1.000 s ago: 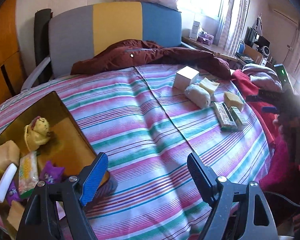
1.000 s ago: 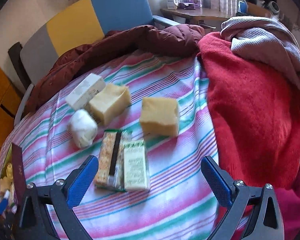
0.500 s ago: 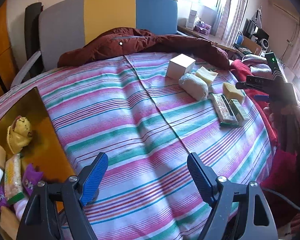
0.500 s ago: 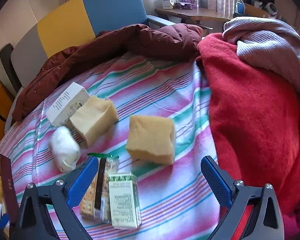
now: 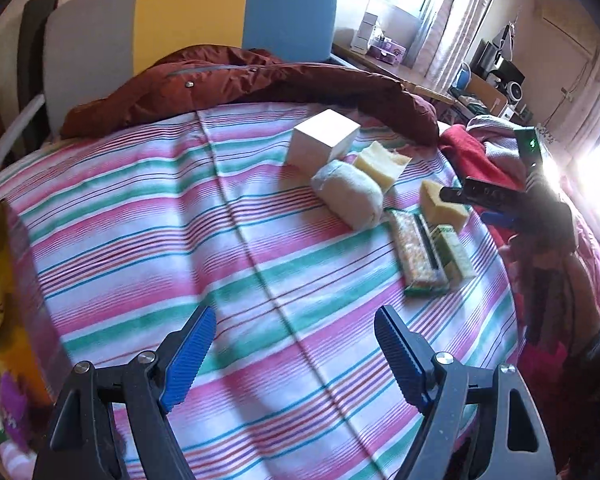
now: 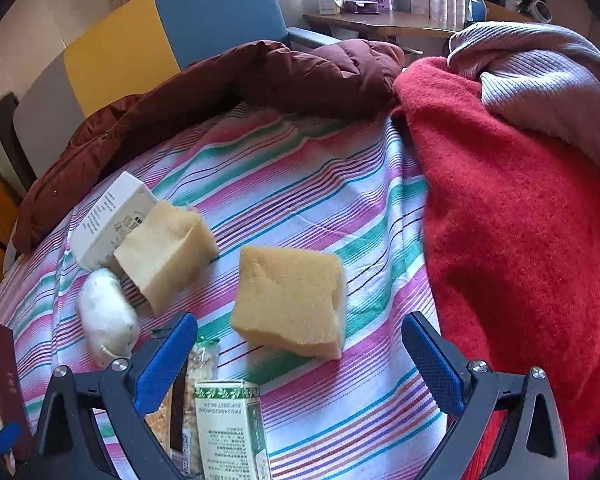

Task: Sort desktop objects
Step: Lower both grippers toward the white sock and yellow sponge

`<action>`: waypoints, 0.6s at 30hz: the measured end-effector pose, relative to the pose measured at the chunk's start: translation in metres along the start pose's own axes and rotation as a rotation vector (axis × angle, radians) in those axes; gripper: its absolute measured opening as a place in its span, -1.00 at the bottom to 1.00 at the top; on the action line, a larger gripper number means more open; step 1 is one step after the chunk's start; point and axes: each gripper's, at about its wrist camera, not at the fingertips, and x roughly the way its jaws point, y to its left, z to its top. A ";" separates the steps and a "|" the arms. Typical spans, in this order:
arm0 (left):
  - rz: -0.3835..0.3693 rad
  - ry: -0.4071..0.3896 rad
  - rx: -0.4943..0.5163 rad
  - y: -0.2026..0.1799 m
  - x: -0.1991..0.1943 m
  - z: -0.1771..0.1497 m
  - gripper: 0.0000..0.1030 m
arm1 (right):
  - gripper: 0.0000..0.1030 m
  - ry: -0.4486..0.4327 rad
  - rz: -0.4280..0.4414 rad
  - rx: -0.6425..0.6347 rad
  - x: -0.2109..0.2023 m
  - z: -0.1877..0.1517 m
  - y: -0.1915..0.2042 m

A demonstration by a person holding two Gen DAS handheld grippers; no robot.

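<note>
The striped cloth (image 5: 236, 216) covers the whole tabletop, with a dark red jacket (image 5: 228, 80) bunched along its far edge and a red blanket (image 6: 512, 216) heaped at my right. At the left edge of the cloth, in my left view, sits the amber bin (image 5: 16, 320) with a few things already in it, so I judge the sorting partly done.

What is left to sort lies in a cluster on the right half of the cloth: a white box (image 6: 108, 220), a pale sponge block (image 6: 168, 252) leaning against it, a second yellow sponge block (image 6: 292, 300) lying apart from that one, a white roll (image 6: 106, 318), a long snack pack (image 5: 418, 254) and a small green carton (image 6: 232, 432) lying side by side.

My right hand-held gripper (image 6: 300, 364) is spread wide and empty, low over the cloth, and the yellow sponge block lies just ahead of the gap between its jaws. I take the step in hand to be the reach for that block. The next move calls for easing forward until the block sits between the jaws, then closing gently, since sponge will squash.

My left hand-held gripper (image 5: 296, 356) is also spread and empty, hanging over bare cloth between bin and cluster.
</note>
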 end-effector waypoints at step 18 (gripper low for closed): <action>-0.085 0.060 -0.063 -0.016 0.056 0.053 0.61 | 0.98 0.036 -0.050 -0.066 0.021 0.009 0.011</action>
